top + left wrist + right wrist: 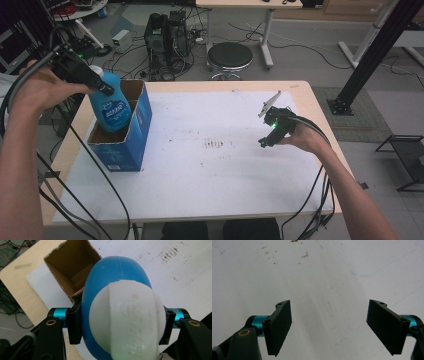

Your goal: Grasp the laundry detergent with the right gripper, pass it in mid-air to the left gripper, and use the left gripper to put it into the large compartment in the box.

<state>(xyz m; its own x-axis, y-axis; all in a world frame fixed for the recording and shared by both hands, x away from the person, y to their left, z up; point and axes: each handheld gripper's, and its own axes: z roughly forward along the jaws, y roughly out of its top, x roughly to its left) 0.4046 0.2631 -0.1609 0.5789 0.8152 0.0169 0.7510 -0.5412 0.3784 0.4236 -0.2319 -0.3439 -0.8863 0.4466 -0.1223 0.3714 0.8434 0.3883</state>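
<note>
A blue bottle (112,107) with a white cap (127,322) stands partly inside an open blue cardboard box (135,137) at the table's left. My left gripper (98,82) is shut on the bottle near its top, one jaw on each side, and holds it over the box's brown inside (72,267). My right gripper (267,140) hovers low over the white table mat (215,165) at the right, jaws wide open with nothing between them (329,327).
The box stands near the table's left edge. Small dark marks (215,144) dot the mat's middle. Beyond the table are a black stool (230,56), computer cases (167,35) and cables on the floor. A black frame post (375,50) rises at the right.
</note>
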